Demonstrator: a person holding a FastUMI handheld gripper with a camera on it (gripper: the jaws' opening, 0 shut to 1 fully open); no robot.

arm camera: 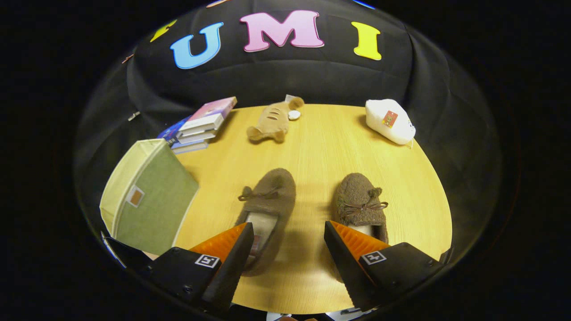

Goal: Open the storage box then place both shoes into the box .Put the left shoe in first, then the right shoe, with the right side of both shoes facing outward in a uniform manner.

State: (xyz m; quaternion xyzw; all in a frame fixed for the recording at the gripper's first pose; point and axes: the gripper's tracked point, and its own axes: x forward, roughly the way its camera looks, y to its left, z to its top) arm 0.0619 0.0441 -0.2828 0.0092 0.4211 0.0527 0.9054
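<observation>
On the bench (312, 147) two shoes lie side by side with their toes away from the claw (287, 243), a bare strip of bench between them. The left shoe (267, 205) is just ahead of the claw's left finger, the right shoe (361, 205) just ahead of its right finger; the fingers stand wide apart and hold nothing. The storage box (149, 196) stands to the left of the left shoe, at the bench's edge. Behind the box lies a stack of books (200, 125). Near the far edge, a plush toy (272, 120) lies behind the shoes, and a white pouch (390, 121) lies far right.

Warm overhead light, soft shadows, sharp centre, fisheye edges perhaps slightly blurred.
</observation>
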